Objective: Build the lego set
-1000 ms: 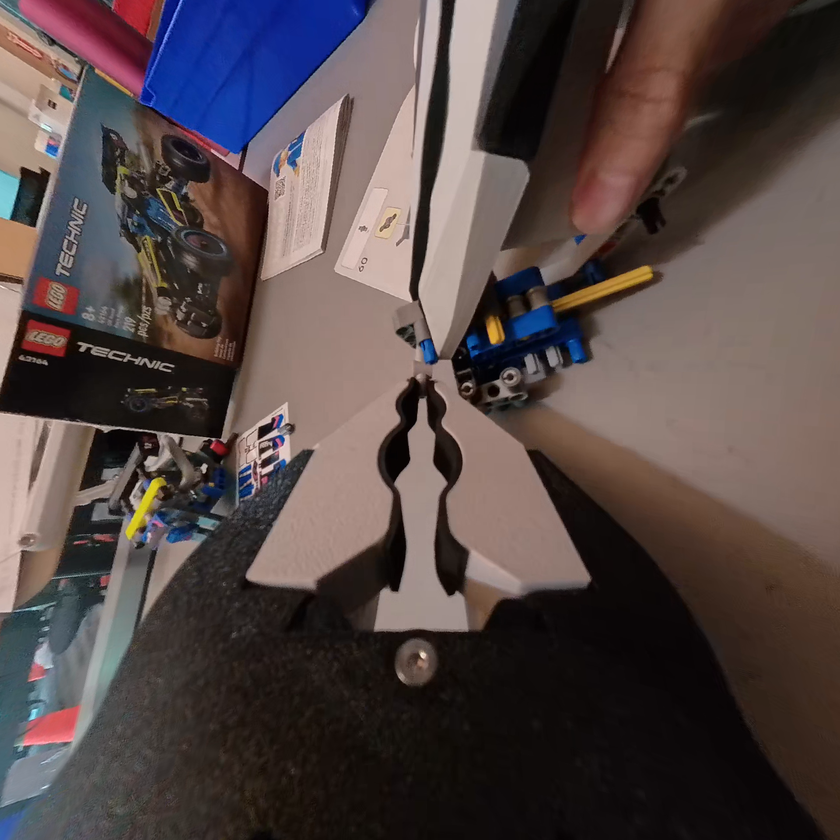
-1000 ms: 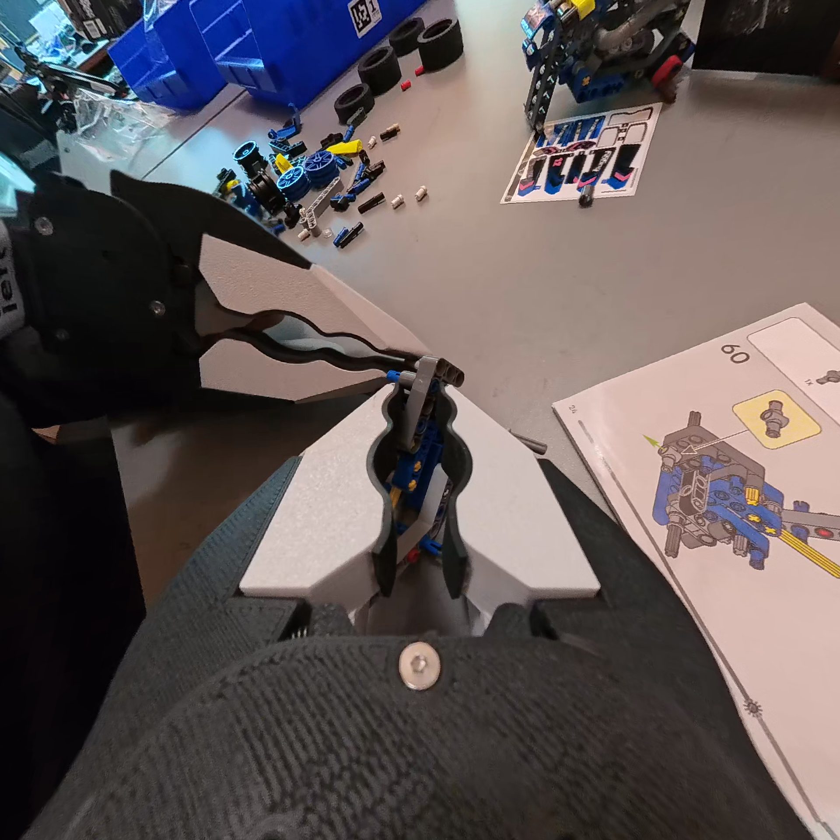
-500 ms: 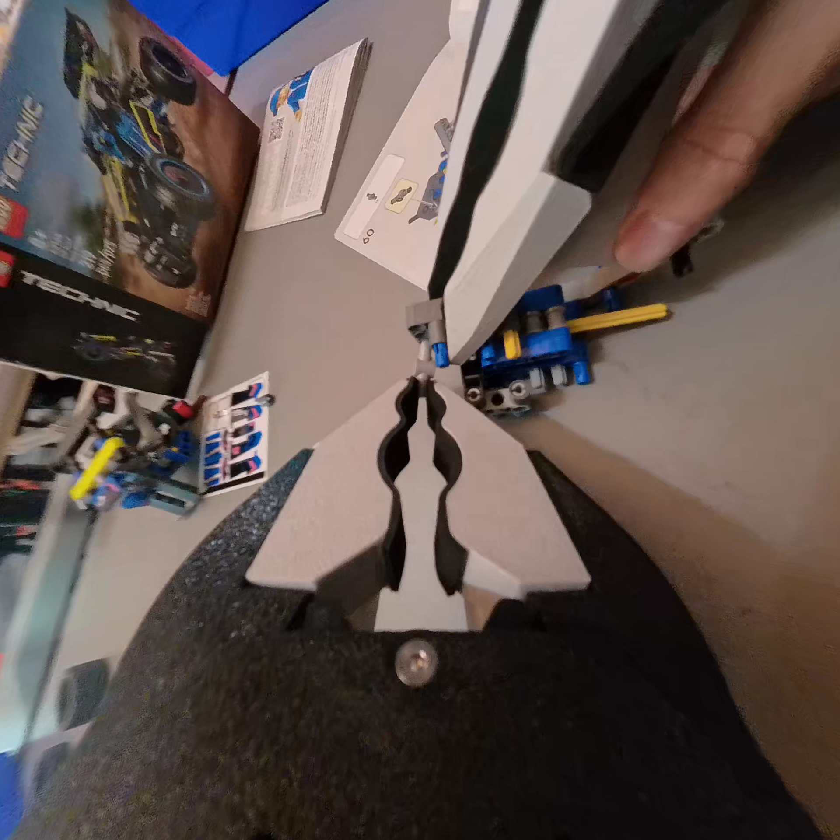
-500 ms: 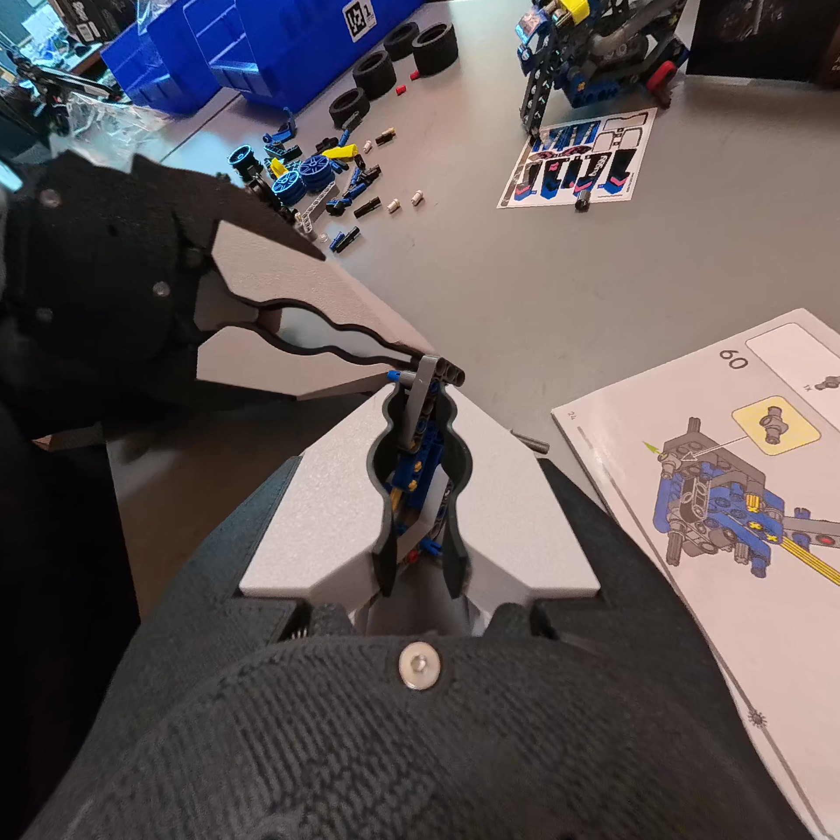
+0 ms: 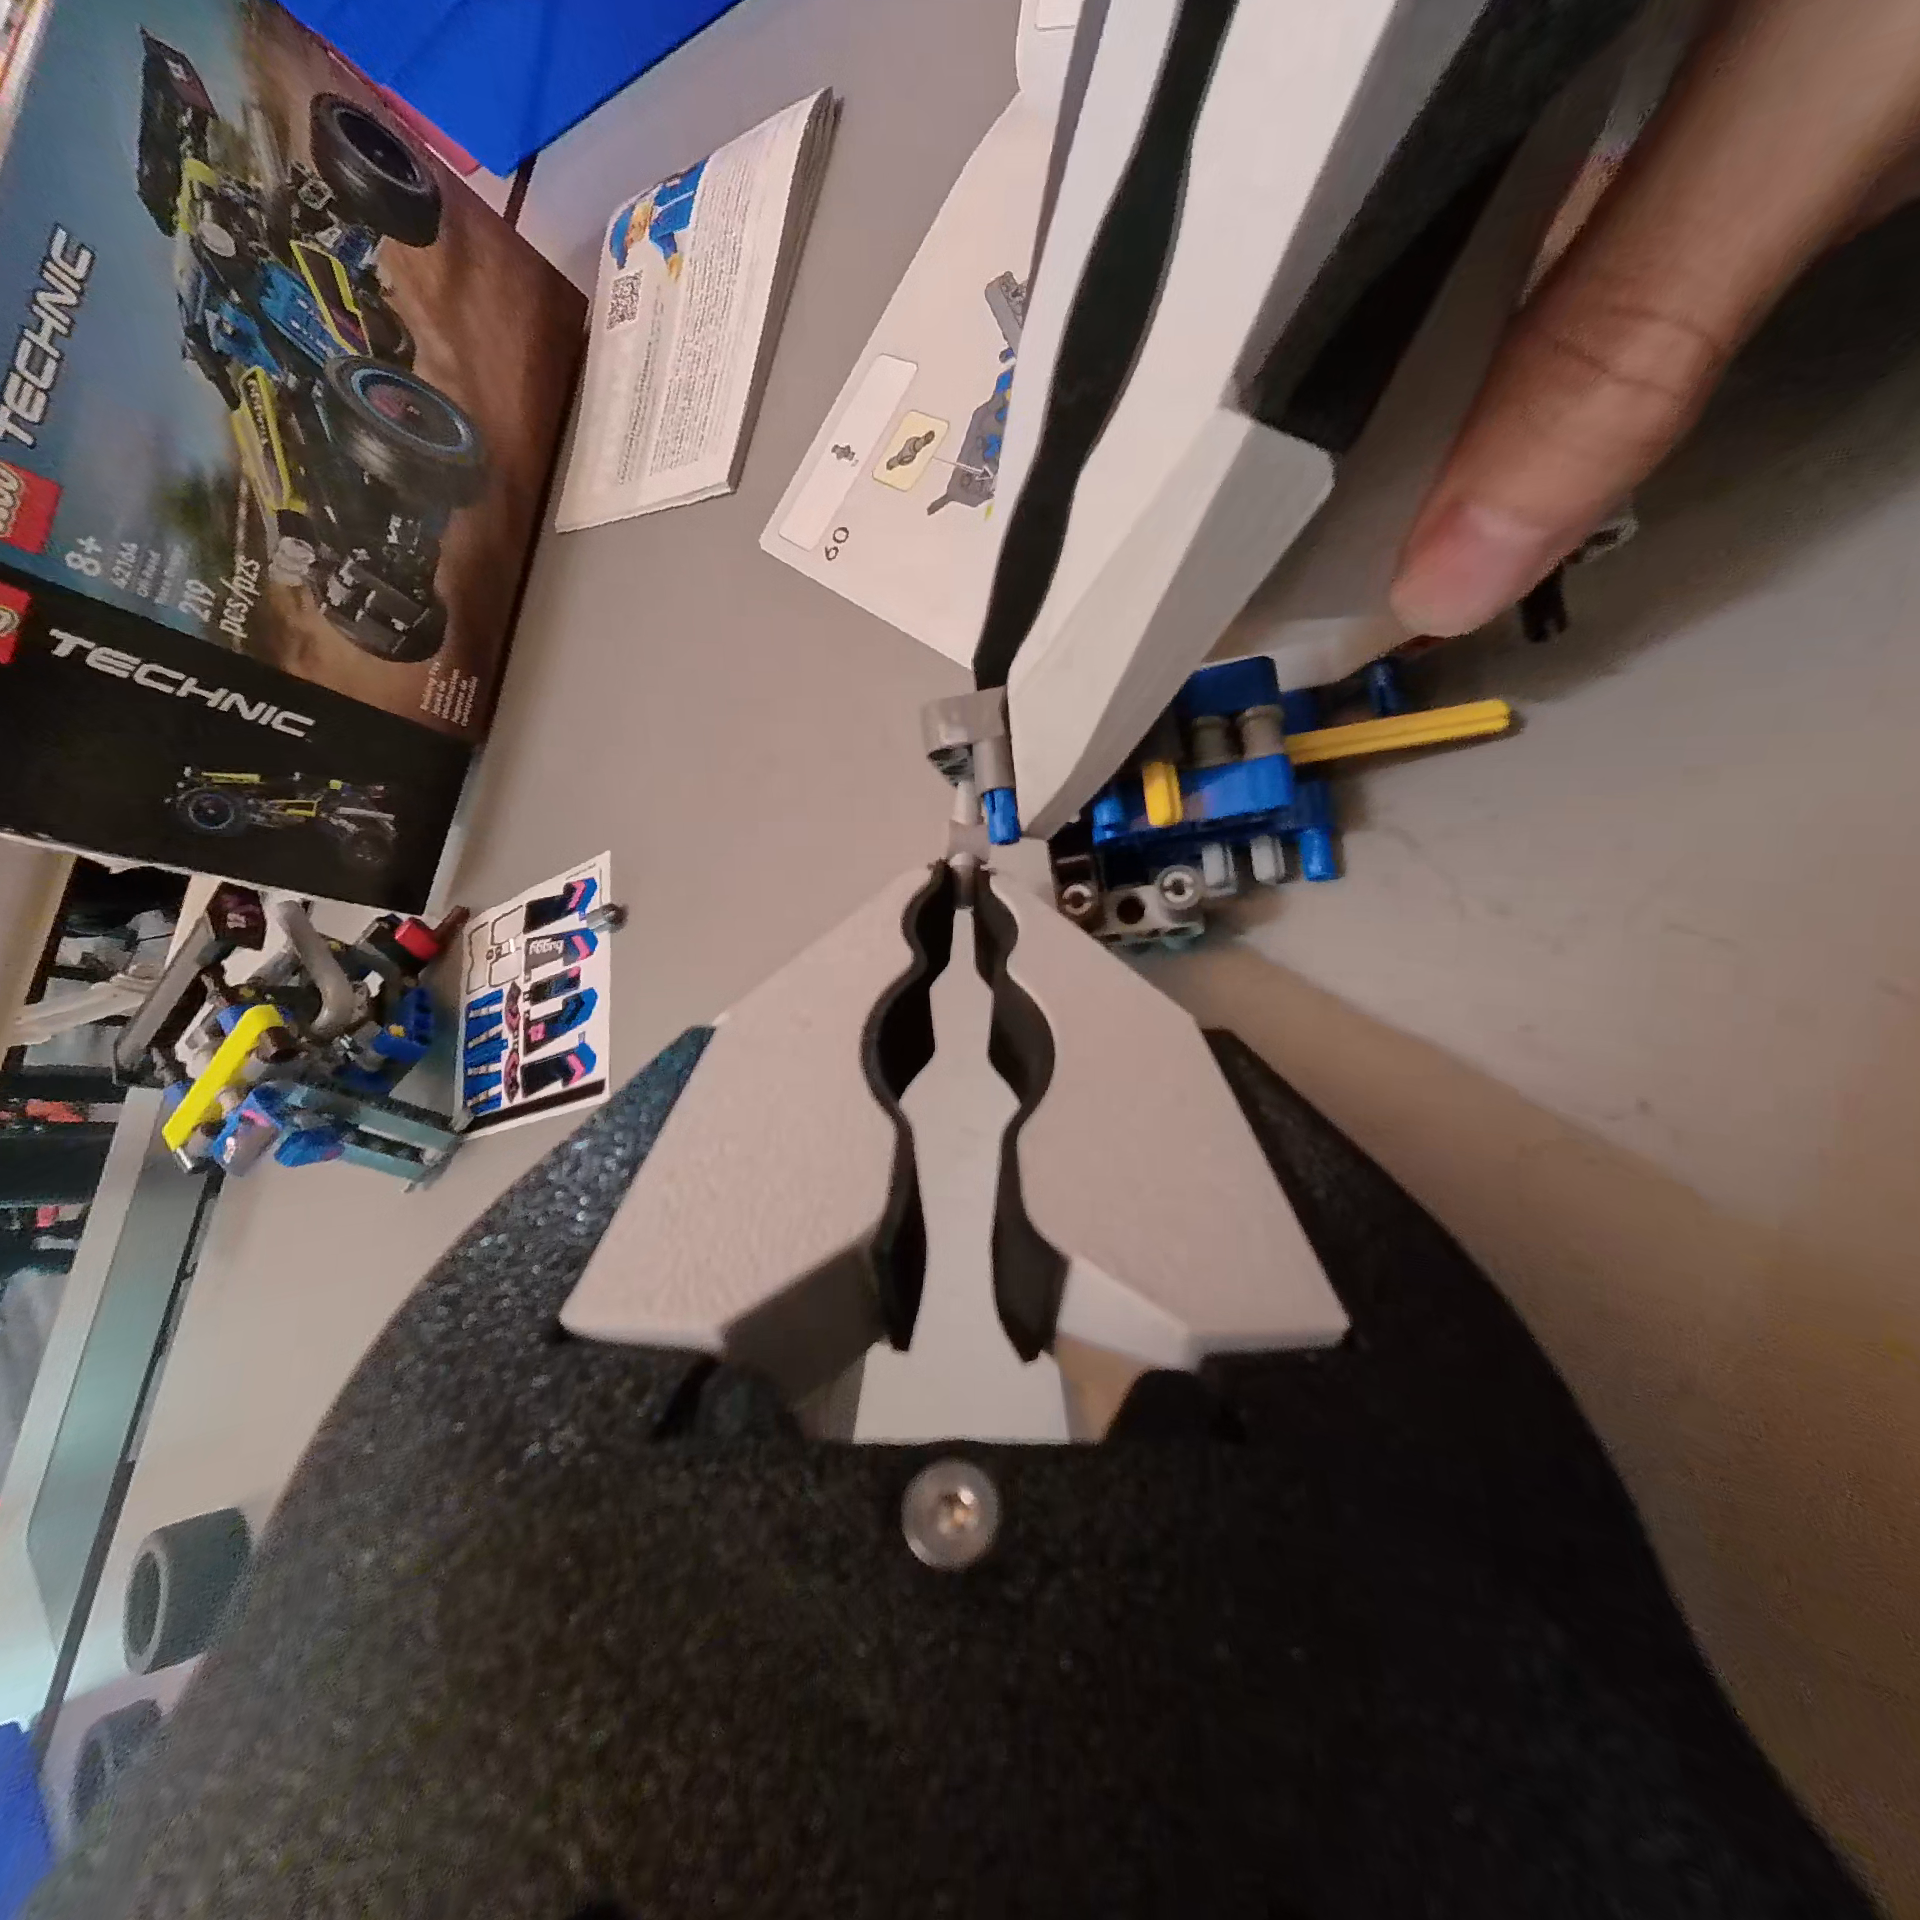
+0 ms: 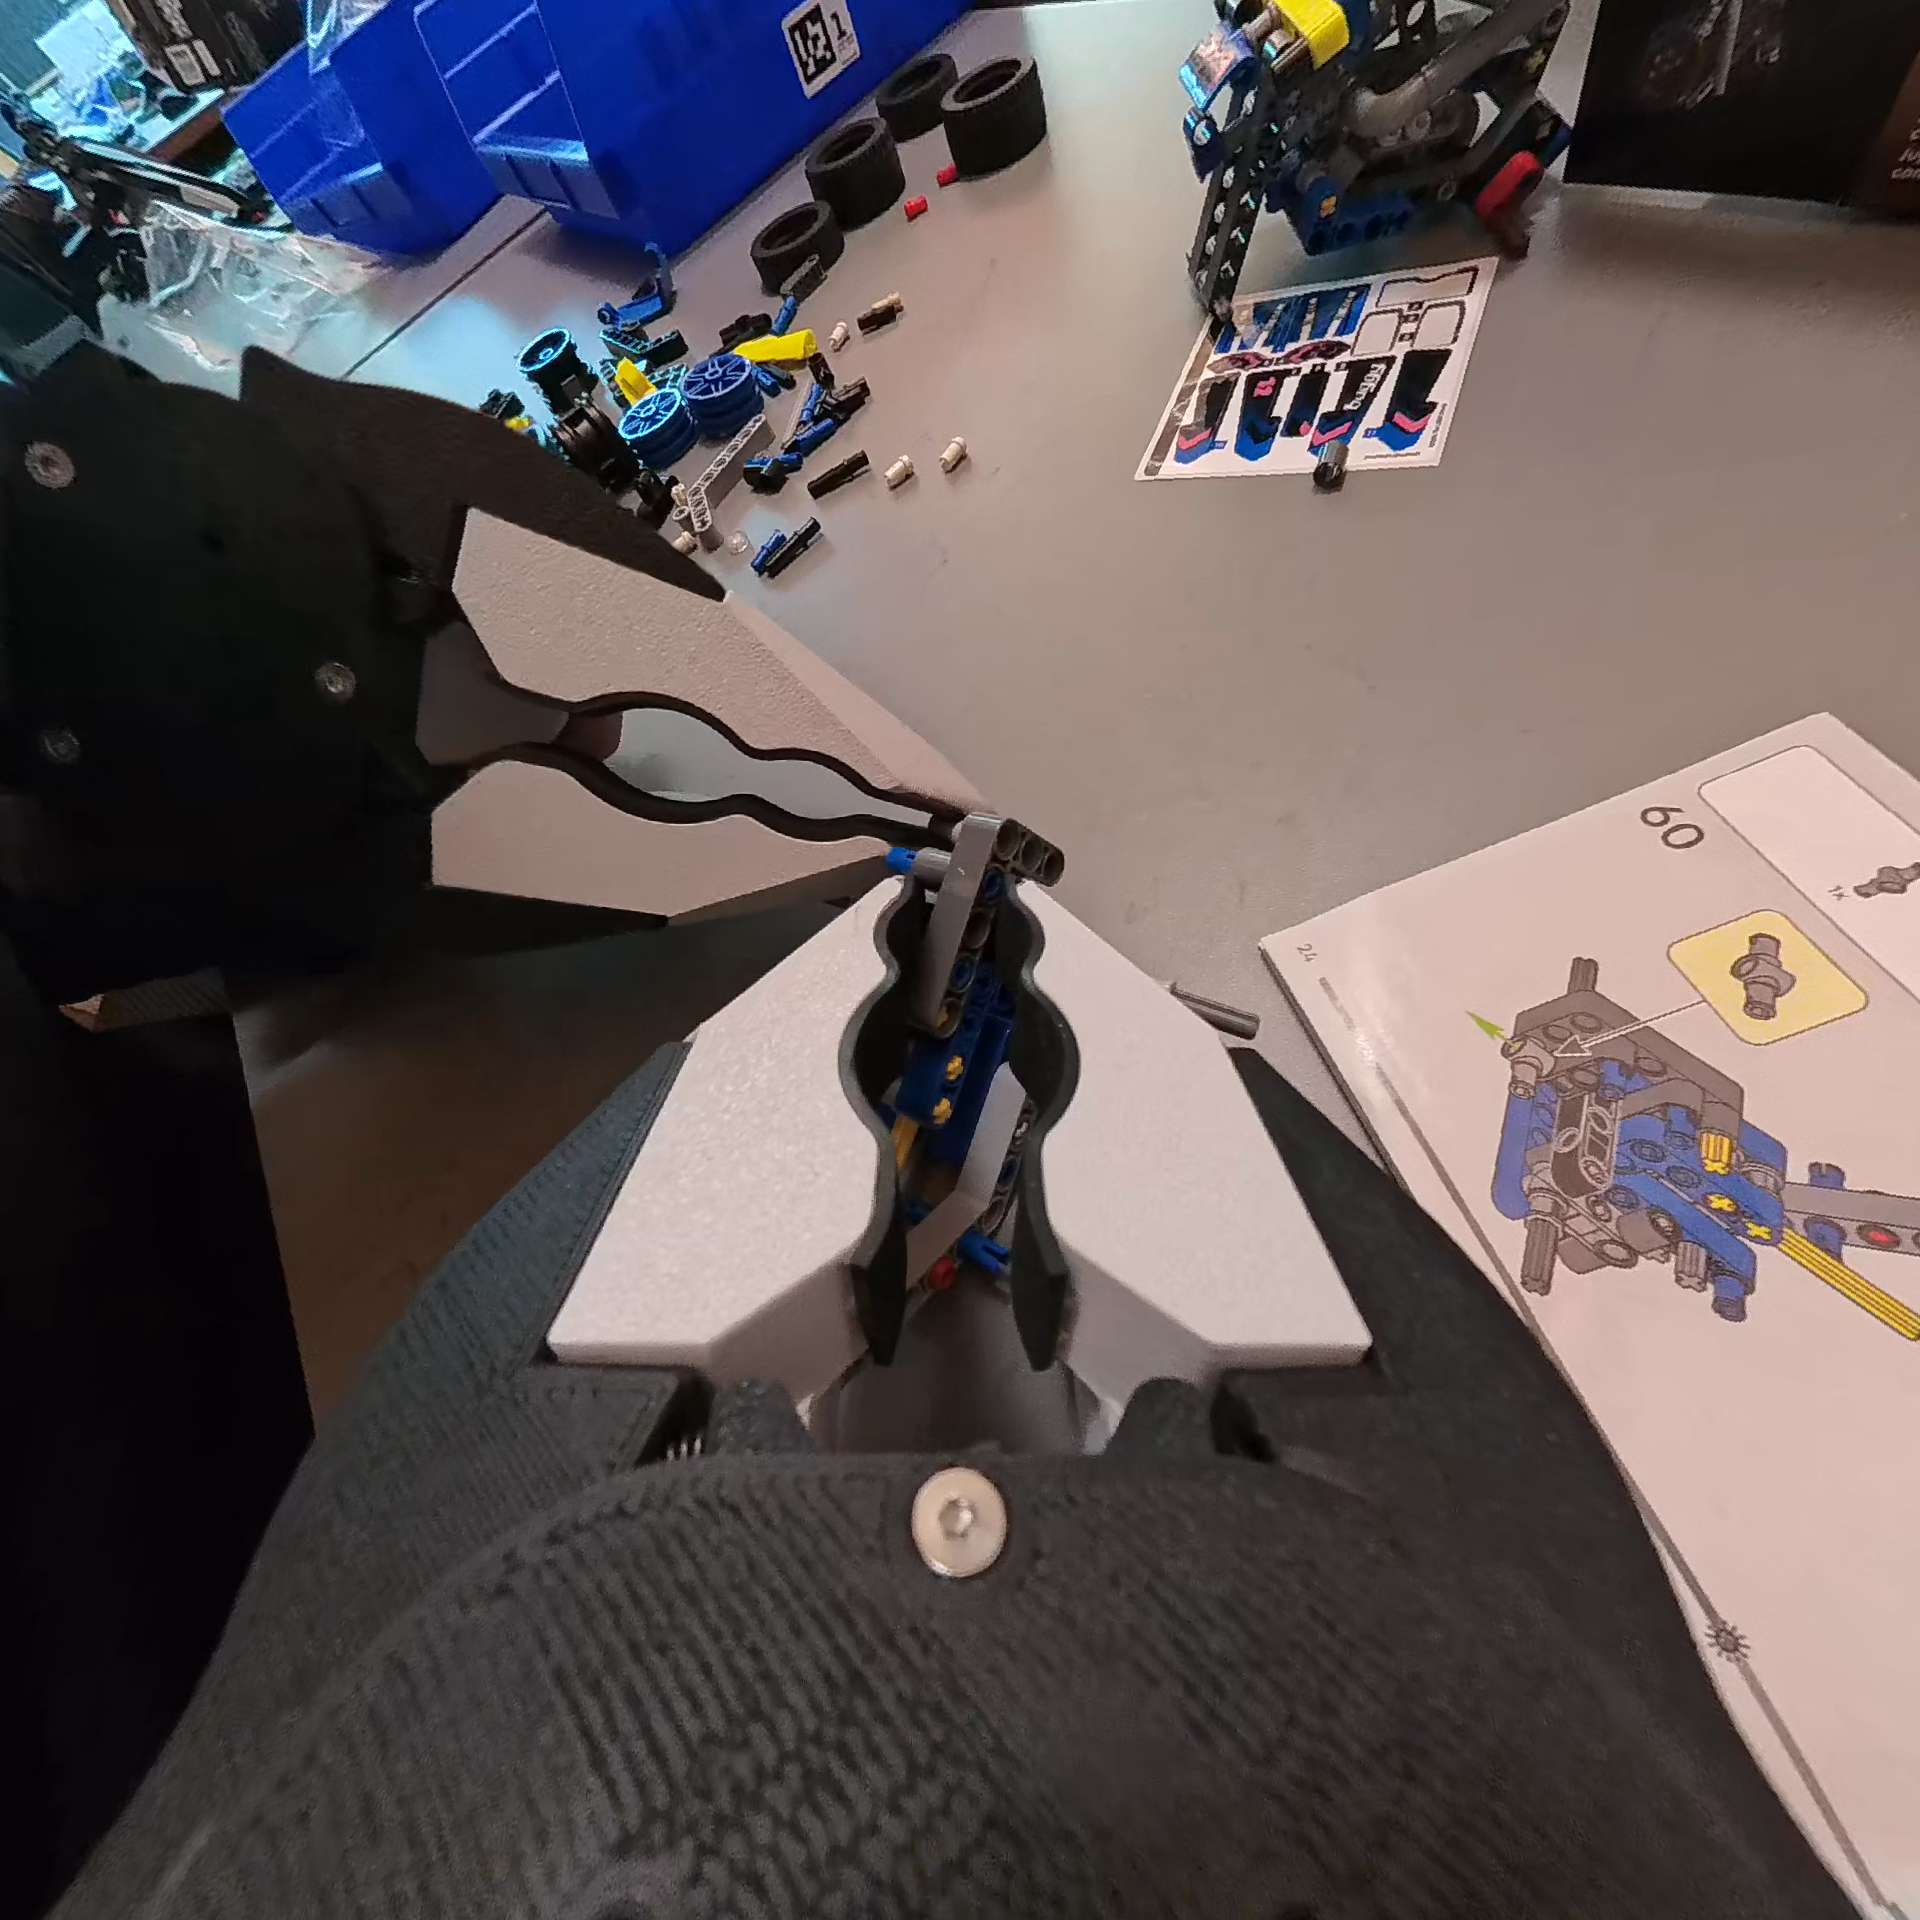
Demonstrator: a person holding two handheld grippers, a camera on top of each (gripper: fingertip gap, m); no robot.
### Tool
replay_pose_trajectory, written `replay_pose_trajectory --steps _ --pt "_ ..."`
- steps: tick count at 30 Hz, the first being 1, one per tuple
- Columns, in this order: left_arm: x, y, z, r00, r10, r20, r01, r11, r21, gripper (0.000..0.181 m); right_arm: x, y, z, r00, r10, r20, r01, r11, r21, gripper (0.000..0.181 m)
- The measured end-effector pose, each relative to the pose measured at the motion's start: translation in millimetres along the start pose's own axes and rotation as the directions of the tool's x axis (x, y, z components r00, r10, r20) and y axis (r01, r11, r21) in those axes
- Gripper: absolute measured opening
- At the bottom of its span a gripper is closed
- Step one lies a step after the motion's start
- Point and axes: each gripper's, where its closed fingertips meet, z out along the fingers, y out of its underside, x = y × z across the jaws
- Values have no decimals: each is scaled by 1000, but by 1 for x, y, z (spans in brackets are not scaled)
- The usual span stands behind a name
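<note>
At frame centre, over the tabletop: right tool clamping the blue-and-grey lego subassembly; left tool pinching a small grey pin, nearly closed. Probably handling as light, stiff, snap-fit; gripping the beams looking safest.

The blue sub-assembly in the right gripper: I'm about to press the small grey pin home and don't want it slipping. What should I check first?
1. Right gripper shut on the blue sub-assembly: ok.
2. Left gripper pinching the small grey pin at its fingertips: ok.
3. Pin tip meets the grey beam at the sub-assembly's top: ok.
4. Pin lined up with the correct hole: cannot tell, the fingers hide it.
5. Instruction page open and visible to compare: ok.
6. Person's hand bracing the right gripper: ok.
</note>
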Motion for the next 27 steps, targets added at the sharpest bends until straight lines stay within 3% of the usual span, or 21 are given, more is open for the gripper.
replay_pose_trajectory --steps 7,12,17,24,27 --pt "0 0 0 1000 -4 -5 4 1000 9 0 1 0 0 1000 11 12 -11 1000 -2 13" --pt "2 -1 0 994 -93 -66 95 995 36 0 1 0 0 1000 19 17 -19 1000 -3 14" --pt "-2 -6 -1 999 40 33 -41 999 18 0 2 0 0 999 34 22 -34 999 -2 14" --pt "1 -5 3 977 -167 -134 184 976 121 0 3 -1 0 997 65 52 -65 998 -3 13" --pt "1 -7 3 987 -102 -120 121 979 164 0 2 -1 0 993 86 78 -85 996 -8 13"
